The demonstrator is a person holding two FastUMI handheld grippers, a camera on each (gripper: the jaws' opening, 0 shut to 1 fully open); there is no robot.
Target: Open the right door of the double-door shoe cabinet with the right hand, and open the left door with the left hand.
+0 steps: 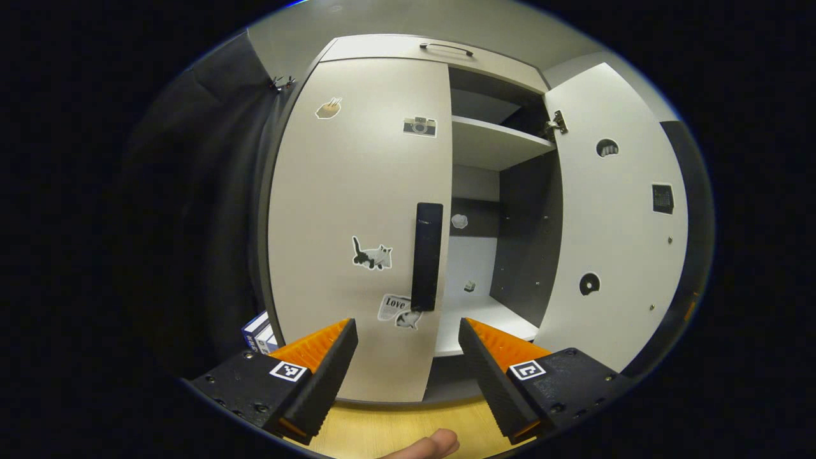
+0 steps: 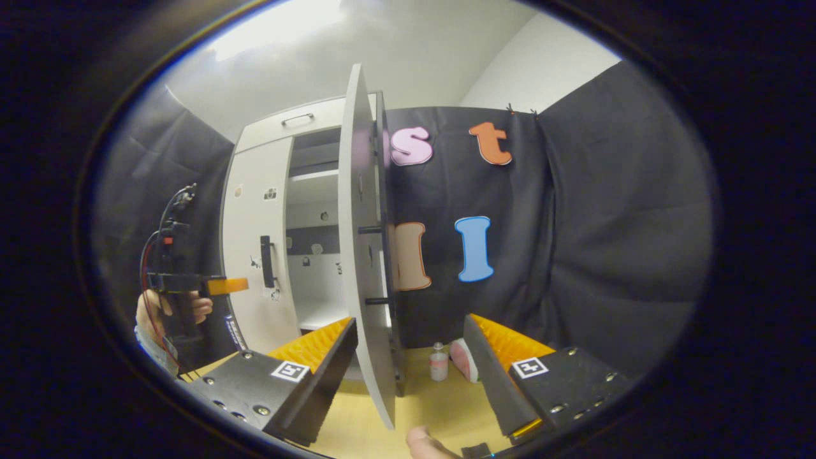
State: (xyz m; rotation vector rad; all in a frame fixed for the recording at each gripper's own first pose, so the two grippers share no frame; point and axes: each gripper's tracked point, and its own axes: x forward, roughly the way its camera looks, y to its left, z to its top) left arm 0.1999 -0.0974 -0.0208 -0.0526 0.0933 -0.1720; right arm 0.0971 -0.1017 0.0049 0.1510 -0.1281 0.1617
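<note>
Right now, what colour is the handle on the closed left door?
Black handle, clearest in the left gripper view.

The left door (image 1: 357,217) looks like smooth matt board with paper-like stickers (image 1: 372,255) and a glossy dark handle (image 1: 427,255). The hinge (image 1: 557,123) is shiny metal. The floor (image 1: 395,430) seems pale wood, perhaps laminate.

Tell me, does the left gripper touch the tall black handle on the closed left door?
Apart. In the left gripper view, left gripper sits open below handle, door panel visible between them.
</note>
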